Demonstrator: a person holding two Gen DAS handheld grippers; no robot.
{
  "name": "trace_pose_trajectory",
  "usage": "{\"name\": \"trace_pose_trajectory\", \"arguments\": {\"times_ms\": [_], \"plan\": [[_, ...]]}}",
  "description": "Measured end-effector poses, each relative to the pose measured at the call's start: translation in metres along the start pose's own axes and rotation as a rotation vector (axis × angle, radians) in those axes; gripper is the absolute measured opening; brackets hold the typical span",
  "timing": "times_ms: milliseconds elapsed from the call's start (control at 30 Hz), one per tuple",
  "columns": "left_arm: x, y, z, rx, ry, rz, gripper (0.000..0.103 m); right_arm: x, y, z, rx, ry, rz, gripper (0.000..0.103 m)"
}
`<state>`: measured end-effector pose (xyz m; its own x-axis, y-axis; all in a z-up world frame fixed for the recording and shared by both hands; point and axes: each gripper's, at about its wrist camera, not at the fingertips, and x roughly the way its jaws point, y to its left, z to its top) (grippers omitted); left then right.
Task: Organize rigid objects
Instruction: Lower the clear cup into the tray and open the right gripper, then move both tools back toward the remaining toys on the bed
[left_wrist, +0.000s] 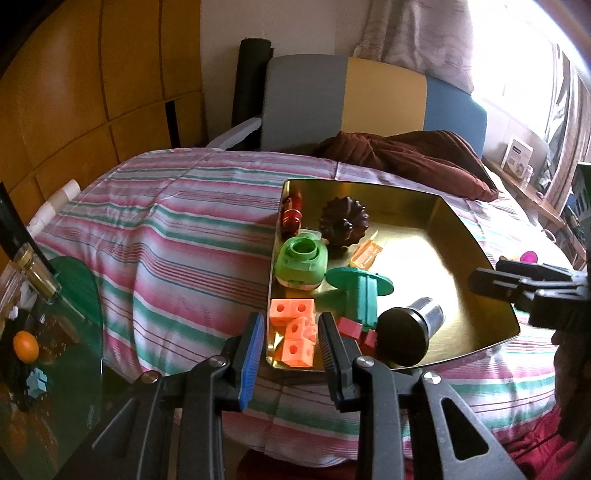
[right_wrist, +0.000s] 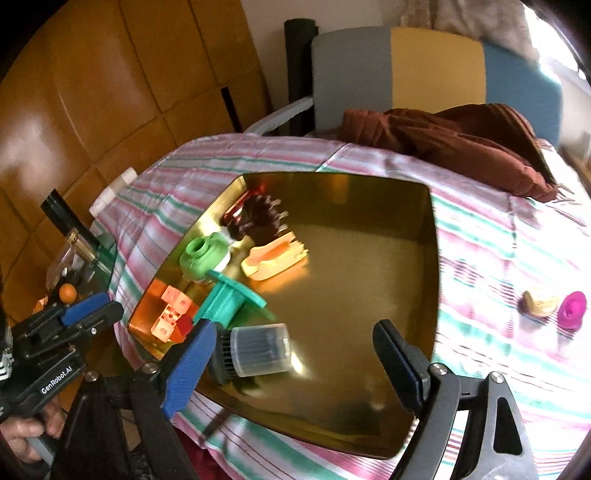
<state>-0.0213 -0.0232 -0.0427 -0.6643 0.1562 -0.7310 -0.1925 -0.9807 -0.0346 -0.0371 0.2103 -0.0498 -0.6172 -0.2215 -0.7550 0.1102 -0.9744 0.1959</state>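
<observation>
A gold tray (left_wrist: 461, 236) (right_wrist: 369, 258) lies on a striped cloth and holds several toys: salmon cubes (left_wrist: 293, 332) (right_wrist: 171, 310), a green camera toy (left_wrist: 301, 264) (right_wrist: 201, 256), a teal spool (left_wrist: 360, 291) (right_wrist: 232, 295), a dark fluted mould (left_wrist: 343, 221), an orange piece (left_wrist: 365, 253) (right_wrist: 275, 256) and a black-capped clear cylinder (left_wrist: 410, 330) (right_wrist: 255, 349). My left gripper (left_wrist: 291, 350) is open and empty, at the tray's near left corner over the cubes. My right gripper (right_wrist: 295, 362) is open and empty above the tray's near edge, beside the cylinder.
A pink piece (right_wrist: 572, 308) and a tan piece (right_wrist: 539, 302) lie on the cloth right of the tray. A brown cushion (left_wrist: 413, 155) lies behind it. A green glass side table (left_wrist: 70, 314) with clutter stands left. A chair (left_wrist: 369, 99) stands beyond.
</observation>
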Motion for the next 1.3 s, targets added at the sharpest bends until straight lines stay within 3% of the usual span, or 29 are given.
{"name": "trace_pose_trajectory", "arguments": {"times_ms": [233, 467, 833, 1000, 1033, 1067, 1300], "plan": [[-0.004, -0.017, 0.004, 0.049, -0.009, -0.009, 0.03, -0.017, -0.023, 0.0, 0.031, -0.032, -0.035, 0.087], [-0.009, -0.041, 0.012, 0.117, -0.031, -0.034, 0.03, -0.038, -0.072, 0.006, 0.068, -0.056, -0.139, 0.087], [-0.008, -0.097, 0.025, 0.244, -0.04, -0.095, 0.03, -0.071, -0.2, -0.001, 0.259, -0.122, -0.395, 0.087], [-0.004, -0.128, 0.034, 0.309, -0.045, -0.116, 0.03, -0.077, -0.259, -0.031, 0.421, -0.176, -0.541, 0.087], [-0.003, -0.136, 0.036, 0.326, -0.048, -0.118, 0.03, -0.074, -0.269, -0.038, 0.47, -0.147, -0.558, 0.087], [-0.002, -0.143, 0.038, 0.34, -0.052, -0.122, 0.03, -0.073, -0.281, -0.04, 0.526, -0.109, -0.552, 0.086], [0.009, -0.189, 0.045, 0.411, -0.044, -0.154, 0.03, -0.083, -0.299, -0.044, 0.641, -0.147, -0.495, 0.086]]}}
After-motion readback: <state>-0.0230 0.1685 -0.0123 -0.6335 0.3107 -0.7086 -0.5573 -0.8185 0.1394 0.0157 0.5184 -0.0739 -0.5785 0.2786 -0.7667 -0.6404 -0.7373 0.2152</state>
